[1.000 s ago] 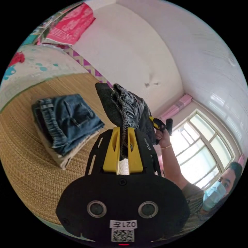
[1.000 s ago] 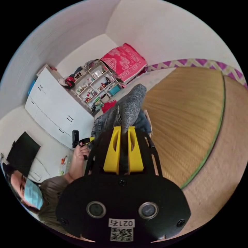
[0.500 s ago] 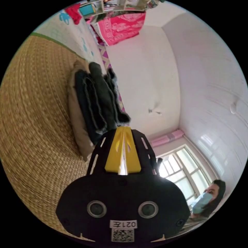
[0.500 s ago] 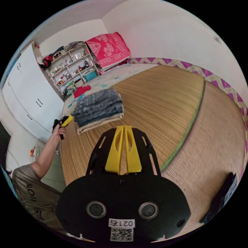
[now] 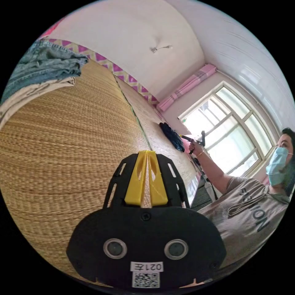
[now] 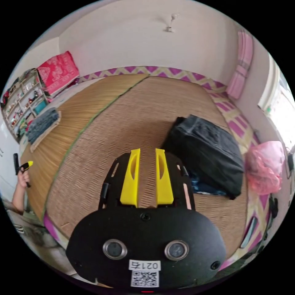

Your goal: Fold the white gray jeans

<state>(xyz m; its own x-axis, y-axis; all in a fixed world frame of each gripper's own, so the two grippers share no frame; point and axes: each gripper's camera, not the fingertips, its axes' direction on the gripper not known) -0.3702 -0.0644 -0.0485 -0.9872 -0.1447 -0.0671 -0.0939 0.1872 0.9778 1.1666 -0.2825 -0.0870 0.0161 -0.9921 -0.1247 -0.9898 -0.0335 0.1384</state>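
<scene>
We no longer hold the gray jeans (image 5: 46,64); they lie folded on the pile (image 6: 43,126), away from both grippers. Our left gripper (image 5: 147,153) is now closed and empty, while our right gripper (image 6: 147,152) has opened near dark clothes (image 6: 206,153).

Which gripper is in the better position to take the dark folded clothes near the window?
Probably the right gripper. Its jaws are open and empty, and the dark folded clothes lie just beside them on the woven mat. The left gripper is shut and far from that pile.
</scene>
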